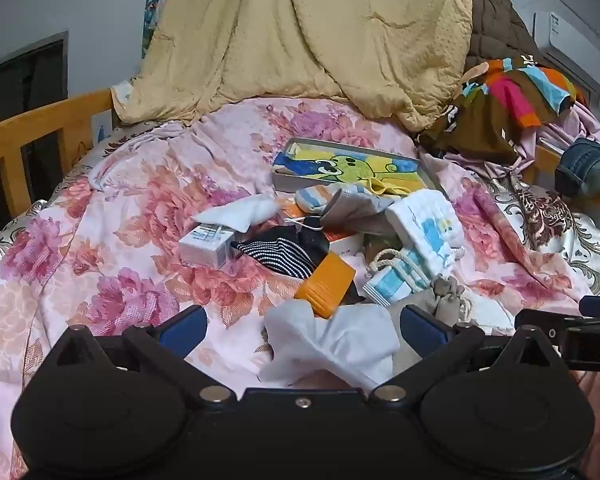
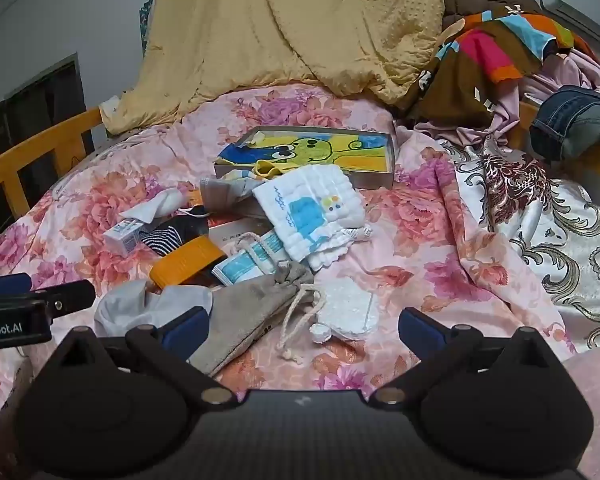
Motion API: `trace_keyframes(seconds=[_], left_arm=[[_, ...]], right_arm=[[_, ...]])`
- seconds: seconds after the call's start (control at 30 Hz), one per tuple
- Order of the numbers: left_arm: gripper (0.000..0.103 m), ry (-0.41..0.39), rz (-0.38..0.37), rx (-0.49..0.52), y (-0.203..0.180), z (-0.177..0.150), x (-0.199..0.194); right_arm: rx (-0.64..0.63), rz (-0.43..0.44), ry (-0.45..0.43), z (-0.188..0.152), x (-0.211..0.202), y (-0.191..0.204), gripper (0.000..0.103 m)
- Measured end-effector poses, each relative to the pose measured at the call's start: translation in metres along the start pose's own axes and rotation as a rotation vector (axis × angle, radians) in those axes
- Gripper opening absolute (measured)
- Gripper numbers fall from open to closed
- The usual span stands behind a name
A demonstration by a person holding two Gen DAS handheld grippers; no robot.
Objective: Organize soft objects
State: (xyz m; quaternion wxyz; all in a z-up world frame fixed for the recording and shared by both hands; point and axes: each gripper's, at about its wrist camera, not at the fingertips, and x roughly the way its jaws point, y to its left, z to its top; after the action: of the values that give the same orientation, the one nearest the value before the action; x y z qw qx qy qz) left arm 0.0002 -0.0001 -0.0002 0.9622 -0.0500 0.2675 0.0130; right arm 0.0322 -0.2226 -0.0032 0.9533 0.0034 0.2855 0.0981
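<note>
A heap of small soft things lies on the floral bed cover (image 1: pixel 112 216). A flat box (image 1: pixel 352 168) (image 2: pixel 312 152) holds a yellow and blue cartoon towel. In front of it lie a white whale washcloth (image 1: pixel 428 232) (image 2: pixel 312 216), a striped dark sock (image 1: pixel 284 250) (image 2: pixel 168 238), an orange pouch (image 1: pixel 326 282) (image 2: pixel 186 262) and a grey drawstring bag (image 2: pixel 256 308). A pale grey cloth (image 1: pixel 332 344) (image 2: pixel 140 308) lies between the fingers of my left gripper (image 1: pixel 302 326), which is open and not pressing on it. My right gripper (image 2: pixel 302 326) is open above the bag's cord and a white cloth (image 2: pixel 348 312).
A yellow quilt (image 1: pixel 300 32) hangs at the back. Striped and brown clothes (image 1: pixel 512 96) and jeans (image 1: pixel 588 168) pile at the right. A wooden bed rail (image 1: pixel 32 136) runs along the left. A small white carton (image 1: pixel 206 246) and a blue-white packet (image 1: pixel 396 280) lie in the heap.
</note>
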Motion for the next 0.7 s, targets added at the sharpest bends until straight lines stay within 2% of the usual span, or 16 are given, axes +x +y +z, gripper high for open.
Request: trace_keyframes(seconds=[0.7], left_arm=[[0.102, 0.007, -0.027, 0.003, -0.0055, -0.0048, -0.0006]], right_arm=[[0.02, 0.006, 0.008, -0.0002, 0.0029, -0.0043, 0.103]])
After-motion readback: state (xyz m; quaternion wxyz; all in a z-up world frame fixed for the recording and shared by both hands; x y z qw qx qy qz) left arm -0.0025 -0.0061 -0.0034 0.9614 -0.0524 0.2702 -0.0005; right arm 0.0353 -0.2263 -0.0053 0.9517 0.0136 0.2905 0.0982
